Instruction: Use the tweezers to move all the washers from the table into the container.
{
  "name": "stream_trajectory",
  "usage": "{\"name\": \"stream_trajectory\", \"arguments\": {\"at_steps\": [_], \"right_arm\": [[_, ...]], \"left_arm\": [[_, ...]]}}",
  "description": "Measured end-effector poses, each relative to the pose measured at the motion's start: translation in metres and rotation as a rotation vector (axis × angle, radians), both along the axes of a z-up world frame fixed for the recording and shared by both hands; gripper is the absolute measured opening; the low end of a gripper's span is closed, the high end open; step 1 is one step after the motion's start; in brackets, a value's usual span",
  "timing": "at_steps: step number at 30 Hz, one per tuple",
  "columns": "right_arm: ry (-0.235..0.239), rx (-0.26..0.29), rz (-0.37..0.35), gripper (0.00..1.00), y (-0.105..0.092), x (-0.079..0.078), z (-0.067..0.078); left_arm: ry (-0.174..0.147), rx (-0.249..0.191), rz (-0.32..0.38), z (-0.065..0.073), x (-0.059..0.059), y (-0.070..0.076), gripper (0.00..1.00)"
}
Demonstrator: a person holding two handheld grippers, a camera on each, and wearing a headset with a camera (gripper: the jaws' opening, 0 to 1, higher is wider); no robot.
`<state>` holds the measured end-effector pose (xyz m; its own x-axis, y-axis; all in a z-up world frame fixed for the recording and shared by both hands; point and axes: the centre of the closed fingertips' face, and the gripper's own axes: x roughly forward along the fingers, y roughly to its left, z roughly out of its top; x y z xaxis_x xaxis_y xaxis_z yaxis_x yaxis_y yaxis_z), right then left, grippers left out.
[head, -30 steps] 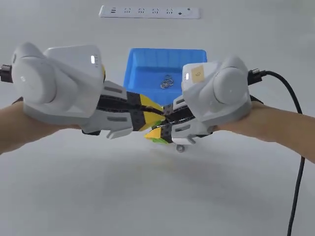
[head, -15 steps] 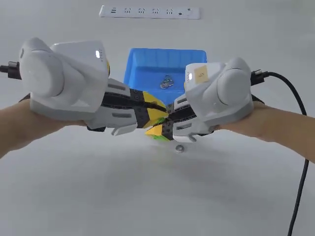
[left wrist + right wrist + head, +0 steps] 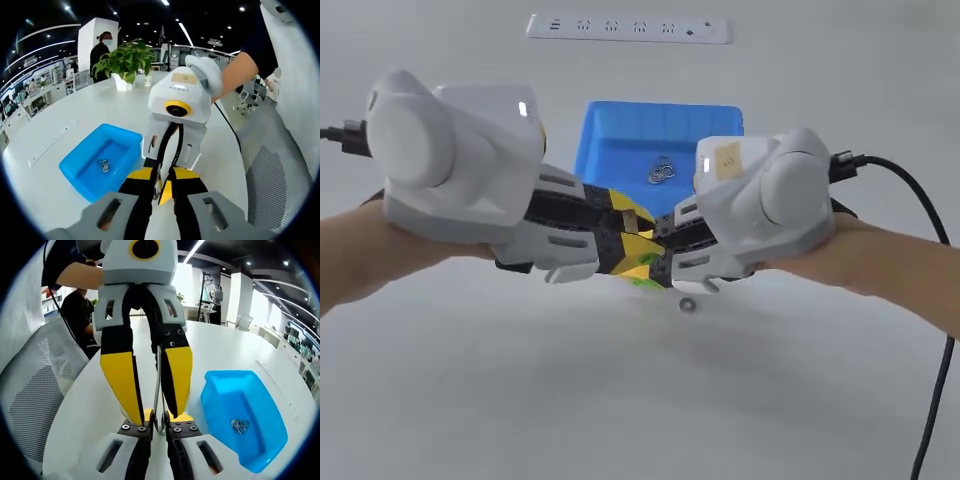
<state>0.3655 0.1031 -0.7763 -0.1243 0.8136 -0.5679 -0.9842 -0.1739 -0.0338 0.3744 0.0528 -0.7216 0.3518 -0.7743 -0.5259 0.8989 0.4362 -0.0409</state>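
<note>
L gripper (image 3: 161,180) & R gripper (image 3: 159,427) nose to nose over white table (image 3: 620,400), R jaws clamped on metal tweezers (image 3: 158,390), L jaws flanking them, grip unclear, one washer (image 3: 689,305) on table nr grippers, more washers (image 3: 661,172) in blue container (image 3: 610,150) beyond

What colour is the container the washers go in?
The container is bright blue, clearest in the head view.
</note>
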Motion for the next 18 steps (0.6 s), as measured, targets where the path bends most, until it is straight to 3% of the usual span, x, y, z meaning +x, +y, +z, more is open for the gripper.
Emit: {"name": "stream_trajectory", "arguments": {"at_steps": [9, 12, 14, 18], "right_arm": [[0.006, 0.018, -0.015, 0.09, -0.003, 0.004, 0.001], [0.005, 0.023, -0.017, 0.09, -0.003, 0.005, 0.002], [0.002, 0.024, -0.016, 0.09, -0.003, 0.005, 0.003], [0.003, 0.03, -0.023, 0.09, -0.003, 0.005, 0.006]], "left_arm": [[0.001, 0.007, 0.002, 0.001, 0.001, 0.002, 0.18], [0.0, 0.013, 0.008, 0.001, 0.001, 0.004, 0.22], [-0.03, 0.038, 0.011, 0.002, 0.002, 0.008, 0.26], [-0.023, 0.03, 0.031, 0.008, -0.003, 0.013, 0.31]]}}
